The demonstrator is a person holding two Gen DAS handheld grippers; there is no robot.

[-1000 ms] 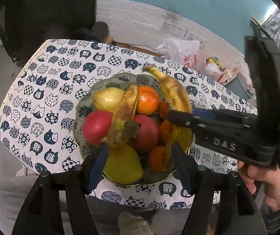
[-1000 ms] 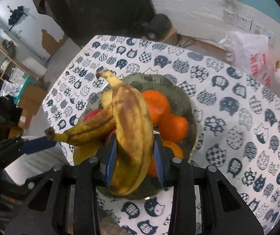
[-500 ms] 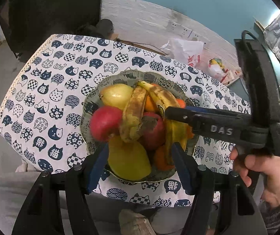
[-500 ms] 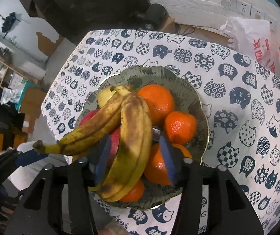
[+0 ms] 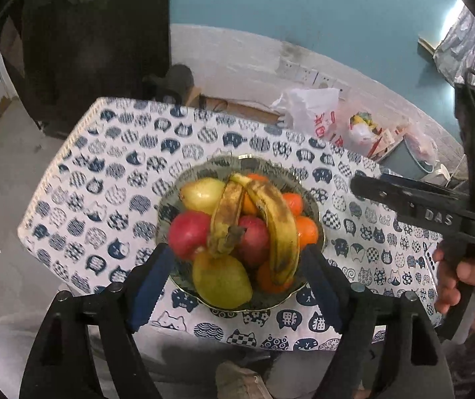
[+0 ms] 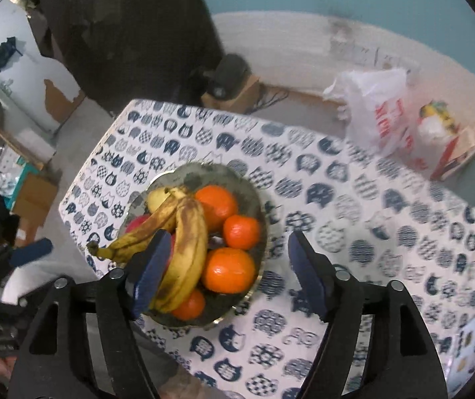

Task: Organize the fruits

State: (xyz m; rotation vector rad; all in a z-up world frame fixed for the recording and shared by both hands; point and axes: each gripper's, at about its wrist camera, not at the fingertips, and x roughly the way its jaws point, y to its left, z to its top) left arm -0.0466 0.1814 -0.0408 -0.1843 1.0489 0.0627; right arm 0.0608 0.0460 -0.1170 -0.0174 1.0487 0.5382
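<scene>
A patterned bowl point(image 5: 204, 170) on the cat-print tablecloth point(image 5: 104, 179) holds two spotted bananas point(image 5: 280, 232), red apples point(image 5: 189, 234), two pears point(image 5: 220, 279) and several oranges point(image 5: 307, 229). My left gripper point(image 5: 235, 249) hovers above the bowl's near side. Its jaws are opening and nothing is between them. In the right wrist view the bananas point(image 6: 187, 249) lie across the oranges point(image 6: 229, 269) in the bowl point(image 6: 204, 166). My right gripper point(image 6: 229, 234) hangs above the bowl, its jaws opening and touching no fruit. Its side also shows at the right of the left wrist view point(image 5: 403, 199).
A hand point(image 5: 463, 282) holds the right gripper's handle. A white plastic bag point(image 6: 377, 109) and boxes lie on the floor behind the table. The person's lap sits below the table's near edge point(image 5: 237, 329). The left gripper's blue pad point(image 6: 31, 251) shows at the left.
The right gripper has let go of the large banana, which now lies on the fruit in the bowl. Both grippers have lifted away from the bowl and their jaws stand wider.
</scene>
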